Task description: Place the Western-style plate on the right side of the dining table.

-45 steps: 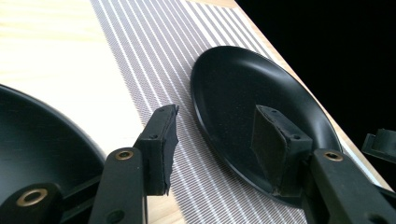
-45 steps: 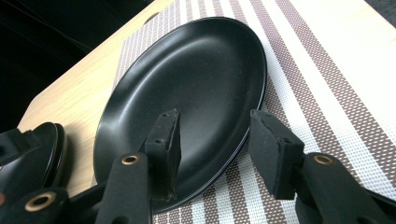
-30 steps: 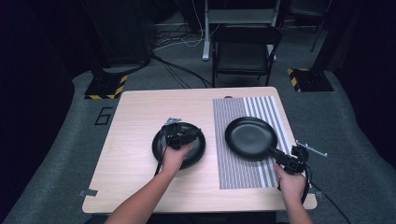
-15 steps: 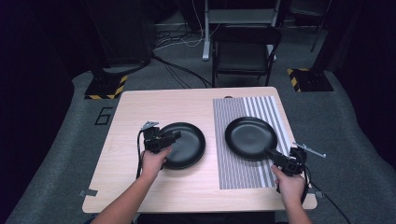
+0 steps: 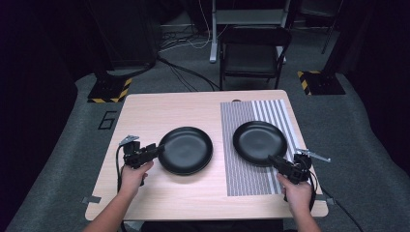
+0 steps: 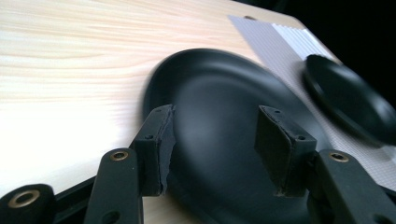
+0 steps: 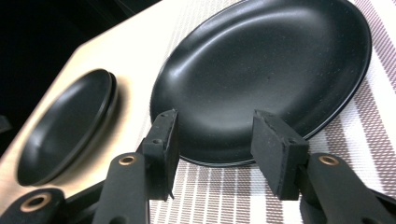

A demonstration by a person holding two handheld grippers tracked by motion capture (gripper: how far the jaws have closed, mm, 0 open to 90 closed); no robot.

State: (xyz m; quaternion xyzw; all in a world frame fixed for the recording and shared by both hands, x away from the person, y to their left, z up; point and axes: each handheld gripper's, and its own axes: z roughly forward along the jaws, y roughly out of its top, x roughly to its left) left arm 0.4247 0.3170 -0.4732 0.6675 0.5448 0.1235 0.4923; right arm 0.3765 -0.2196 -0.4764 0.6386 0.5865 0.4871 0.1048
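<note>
Two black plates lie on the wooden table point(image 5: 159, 111). One plate point(image 5: 186, 150) rests on bare wood; the other plate point(image 5: 259, 142) sits on a striped mat point(image 5: 241, 179). My left gripper point(image 5: 155, 149) is level at the left rim of the plate on the wood, open, nothing pressed between its pads. In the left gripper view, the left gripper point(image 6: 215, 116) frames that plate point(image 6: 224, 88), with the far plate point(image 6: 348, 100) beyond. My right gripper point(image 5: 271, 158) is at the near right rim of the plate on the mat, open. In the right gripper view, the right gripper point(image 7: 215, 119) faces this plate point(image 7: 266, 70).
A dark chair point(image 5: 254, 53) stands behind the table's far edge. Cables run over the grey floor, and yellow-black striped bases point(image 5: 109, 89) stand at both far corners. Bare wood stretches along the table's back and front left.
My left gripper has slid leftward from above the plate on the wood to just off its left rim. The right gripper and both plates have stayed put.
</note>
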